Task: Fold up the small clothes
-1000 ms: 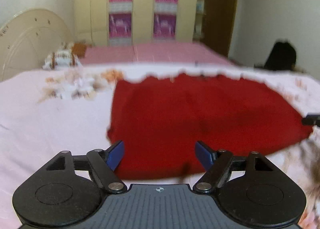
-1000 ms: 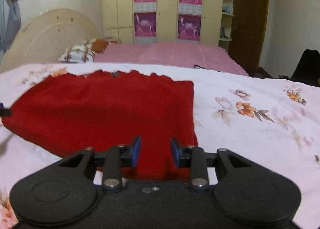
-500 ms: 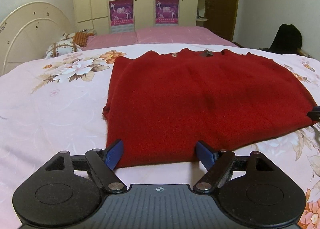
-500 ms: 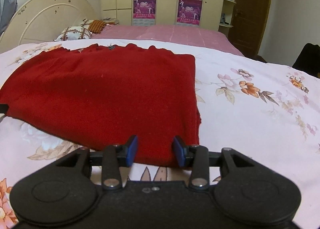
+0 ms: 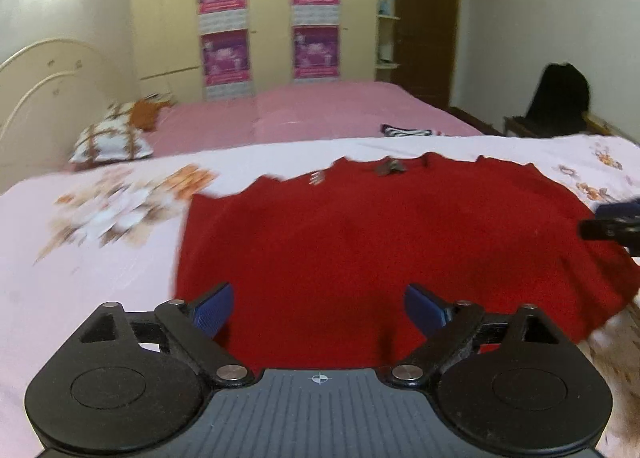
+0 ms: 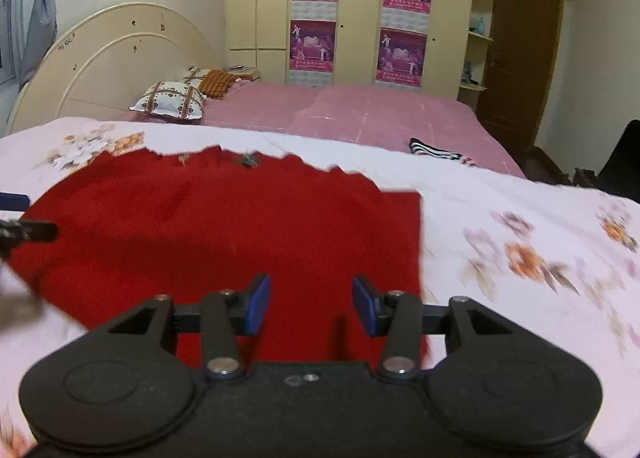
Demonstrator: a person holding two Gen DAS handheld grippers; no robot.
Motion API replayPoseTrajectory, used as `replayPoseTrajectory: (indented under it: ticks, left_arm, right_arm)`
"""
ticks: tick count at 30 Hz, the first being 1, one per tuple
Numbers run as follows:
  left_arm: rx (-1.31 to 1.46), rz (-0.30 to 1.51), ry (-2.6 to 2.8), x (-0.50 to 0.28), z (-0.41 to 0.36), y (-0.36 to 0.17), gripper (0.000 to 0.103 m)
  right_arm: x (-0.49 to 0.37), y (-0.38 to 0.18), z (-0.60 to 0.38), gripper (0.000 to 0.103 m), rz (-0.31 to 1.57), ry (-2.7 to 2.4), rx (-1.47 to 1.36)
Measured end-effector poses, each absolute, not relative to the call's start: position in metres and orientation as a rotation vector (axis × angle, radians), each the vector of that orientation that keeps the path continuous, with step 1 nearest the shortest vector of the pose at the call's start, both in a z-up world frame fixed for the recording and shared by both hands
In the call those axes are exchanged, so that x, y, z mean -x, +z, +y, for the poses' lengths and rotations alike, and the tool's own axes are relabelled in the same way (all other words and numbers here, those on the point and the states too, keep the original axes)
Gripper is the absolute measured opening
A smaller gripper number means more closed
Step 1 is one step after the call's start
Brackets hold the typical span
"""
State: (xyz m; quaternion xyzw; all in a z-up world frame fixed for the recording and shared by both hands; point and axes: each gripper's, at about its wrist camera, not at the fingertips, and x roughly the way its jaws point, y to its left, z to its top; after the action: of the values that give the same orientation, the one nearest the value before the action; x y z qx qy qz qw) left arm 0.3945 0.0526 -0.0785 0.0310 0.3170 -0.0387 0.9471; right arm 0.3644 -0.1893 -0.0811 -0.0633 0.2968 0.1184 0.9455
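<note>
Broadly, a floral bedsheet [image 5: 100, 258] covers the near bed; a red sweater [image 5: 380, 242] lies flat across its middle, collar toward the far side; the left gripper [image 5: 318, 308] hovers over the near hem, jaws opening wide, nothing pinched; the right gripper [image 6: 311, 304] hovers over the sweater's other near corner, jaws narrower, opening, empty.

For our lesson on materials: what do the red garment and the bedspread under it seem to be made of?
Red garment: likely knitted wool or acrylic; matte, fuzzy surface, scalloped far edge. Bedspread: probably thin woven cotton or polyester; smooth, flat, printed with flowers.
</note>
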Motion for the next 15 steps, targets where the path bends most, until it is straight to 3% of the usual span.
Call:
replayPoseTrajectory:
  ticks: [3, 4, 5, 6, 7, 15]
  left_arm:
    - [-0.061, 0.707, -0.061, -0.424, 0.050, -0.094, 0.092]
    - [-0.044, 0.755, -0.059, -0.432, 0.056, -0.103, 0.098]
    - [-0.010, 0.750, -0.065, -0.433, 0.062, -0.104, 0.099]
    - [0.014, 0.750, -0.069, -0.433, 0.070, -0.100, 0.099]
    - [0.011, 0.737, -0.059, -0.432, 0.074, -0.095, 0.099]
    - [-0.030, 0.665, -0.084, -0.485, 0.066, -0.091, 0.099]
  right_arm:
    - [-0.392, -0.090, -0.169, 0.044, 0.604, 0.252, 0.192]
    - [-0.402, -0.100, -0.169, 0.047, 0.639, 0.218, 0.218]
    - [-0.410, -0.110, -0.173, 0.051, 0.677, 0.190, 0.220]
    - [-0.413, -0.113, -0.185, 0.063, 0.669, 0.195, 0.165]
    - [-0.414, -0.111, -0.193, 0.064, 0.681, 0.193, 0.140]
    - [-0.455, -0.094, -0.184, 0.050, 0.580, 0.249, 0.078]
